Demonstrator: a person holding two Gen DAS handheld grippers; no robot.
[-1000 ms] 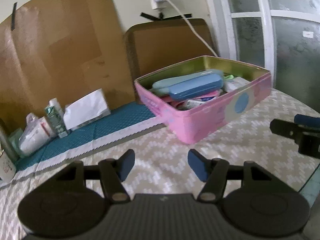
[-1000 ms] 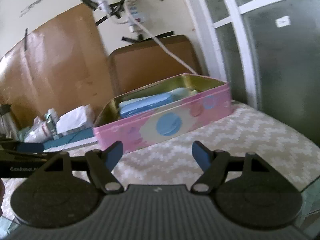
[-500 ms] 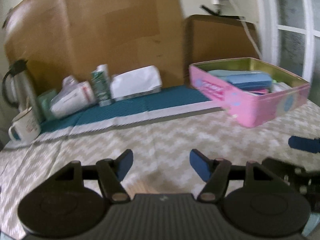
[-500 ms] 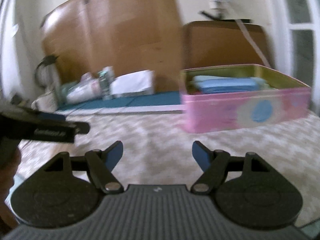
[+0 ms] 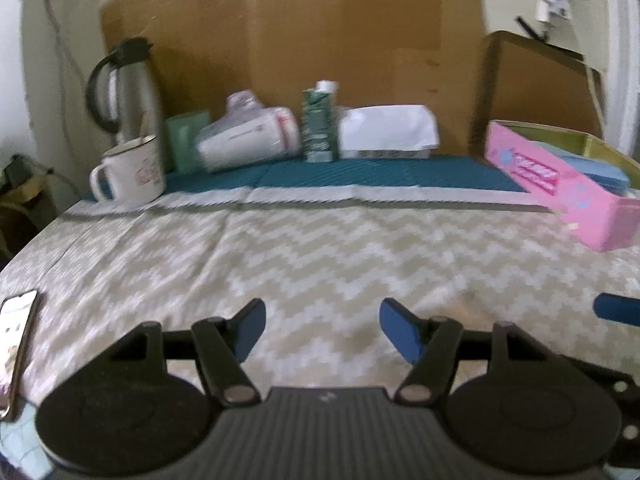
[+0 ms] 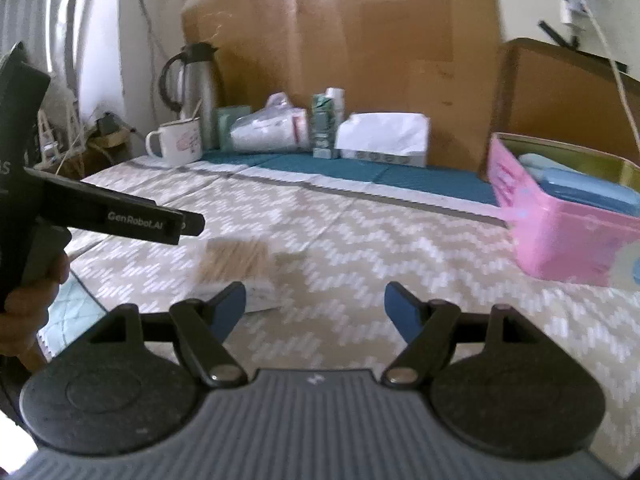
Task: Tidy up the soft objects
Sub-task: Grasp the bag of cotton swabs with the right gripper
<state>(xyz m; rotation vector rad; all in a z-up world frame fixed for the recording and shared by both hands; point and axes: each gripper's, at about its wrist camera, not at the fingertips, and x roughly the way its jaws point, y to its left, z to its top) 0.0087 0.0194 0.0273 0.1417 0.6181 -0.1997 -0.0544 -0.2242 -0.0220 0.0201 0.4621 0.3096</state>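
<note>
My left gripper hangs open over the bare zigzag cloth, with nothing between its blue pads. My right gripper is open too, low over the cloth. A blurred tan-and-white flat packet lies just beyond its left finger, apart from it. The open pink tin at the right holds blue soft cases. Along the back stand a white tissue pack, a clear-wrapped pack and a green carton. The left gripper, held by a hand, shows at the left.
A steel thermos jug and a white mug stand at the back left on a teal mat. A phone lies at the table's left edge. Brown cardboard backs the table. A blue fingertip of the right gripper shows at the right.
Both views have swung left, away from the pink tin, which now sits at the right edge. The thermos, mug, phone and tan packet have come into view. Both grippers stayed open.
</note>
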